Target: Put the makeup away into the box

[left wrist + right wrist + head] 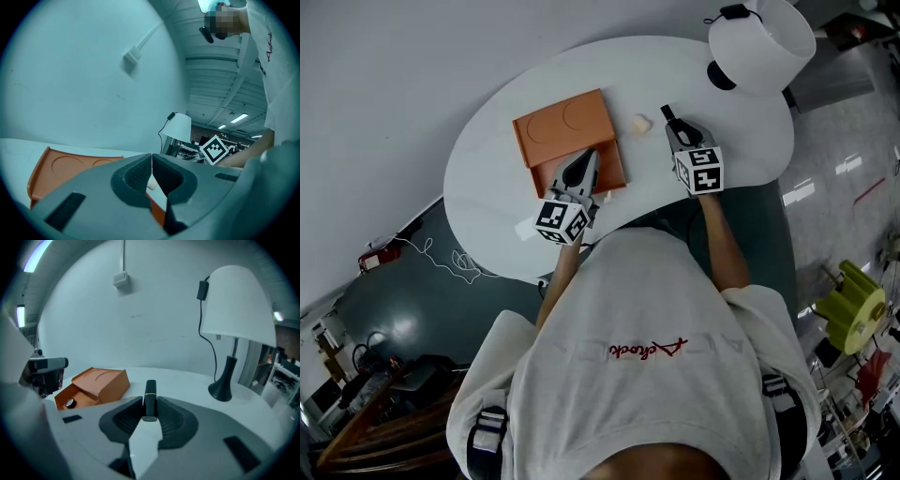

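Left gripper (587,161) closed, right gripper (673,125) clamped

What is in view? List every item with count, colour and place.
table: one, white, oval, against the wall
box: one, orange, open, on the table
round item: one, dark, small, inside the box
cream item: one, on the table, right of the box
lamp: one, white shade, black base, at the table's far right
lipstick: one, black, held above the table
left gripper: grey, jaws together, empty, over the box
right gripper: grey, clamped on the lipstick
person: one, white shirt, nearest the camera
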